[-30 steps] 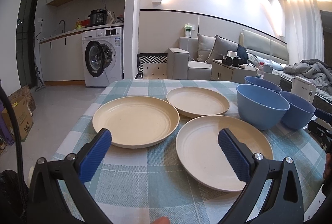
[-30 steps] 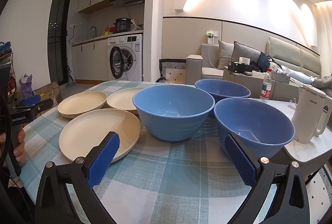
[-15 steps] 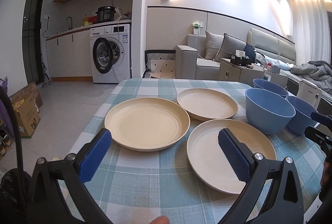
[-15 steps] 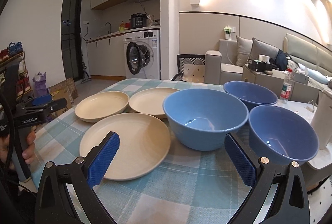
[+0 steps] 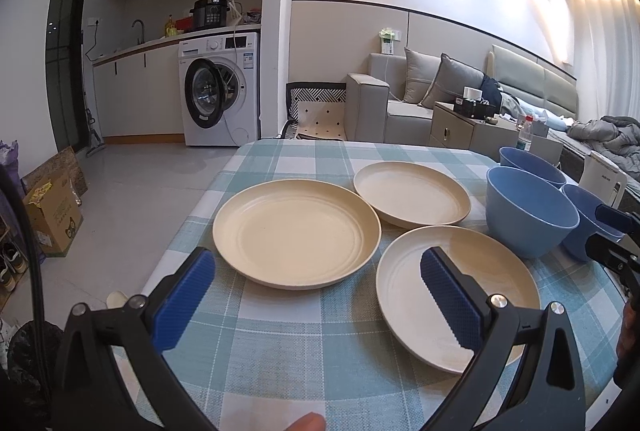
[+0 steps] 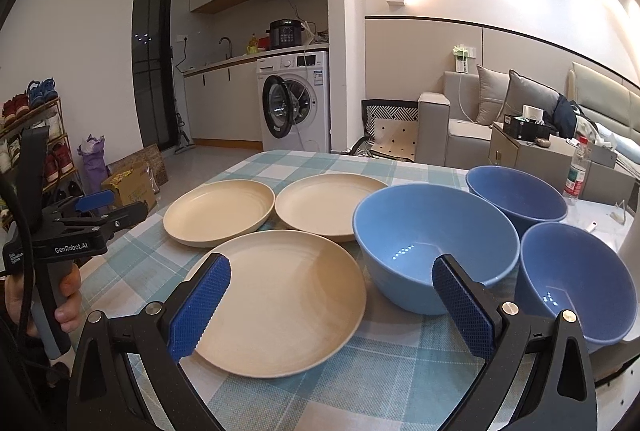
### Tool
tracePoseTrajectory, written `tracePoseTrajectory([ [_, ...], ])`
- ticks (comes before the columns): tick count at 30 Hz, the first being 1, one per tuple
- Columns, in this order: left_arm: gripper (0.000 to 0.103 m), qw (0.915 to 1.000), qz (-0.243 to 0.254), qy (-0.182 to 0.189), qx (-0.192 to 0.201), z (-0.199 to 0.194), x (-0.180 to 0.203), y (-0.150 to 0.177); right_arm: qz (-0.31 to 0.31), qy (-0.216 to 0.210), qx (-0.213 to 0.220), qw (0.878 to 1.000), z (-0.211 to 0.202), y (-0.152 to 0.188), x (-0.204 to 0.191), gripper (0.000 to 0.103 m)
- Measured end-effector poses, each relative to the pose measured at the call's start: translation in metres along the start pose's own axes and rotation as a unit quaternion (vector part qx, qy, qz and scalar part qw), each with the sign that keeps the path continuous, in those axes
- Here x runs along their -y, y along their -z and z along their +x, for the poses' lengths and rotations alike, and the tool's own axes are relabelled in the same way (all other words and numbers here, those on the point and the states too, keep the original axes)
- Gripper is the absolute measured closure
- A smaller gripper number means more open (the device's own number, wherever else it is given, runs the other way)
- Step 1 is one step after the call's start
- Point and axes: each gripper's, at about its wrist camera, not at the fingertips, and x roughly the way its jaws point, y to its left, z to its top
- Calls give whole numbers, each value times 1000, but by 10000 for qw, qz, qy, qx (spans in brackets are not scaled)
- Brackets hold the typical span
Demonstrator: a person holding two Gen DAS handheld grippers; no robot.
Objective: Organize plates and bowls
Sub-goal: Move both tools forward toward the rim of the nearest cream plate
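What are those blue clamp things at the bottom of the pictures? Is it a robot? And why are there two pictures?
It is not a robot. A person holds one pair of tongs in each hand, and each pair carries a small camera that looks out between its two blue tips. One picture comes from the left tongs, the other from the right tongs. In the right picture you can see a hand gripping the left tongs' handle. On the checked tablecloth lie three cream plates and three blue bowls, none stacked. Both tongs are open and hold nothing.
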Motion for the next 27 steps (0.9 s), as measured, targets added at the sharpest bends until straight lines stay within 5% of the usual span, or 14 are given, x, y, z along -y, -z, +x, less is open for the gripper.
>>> tracePoseTrajectory([
  [27,0,9988,-93,-338,-338,26,-20,-33,78,-334,-302,9990,59,-40,-17,0],
])
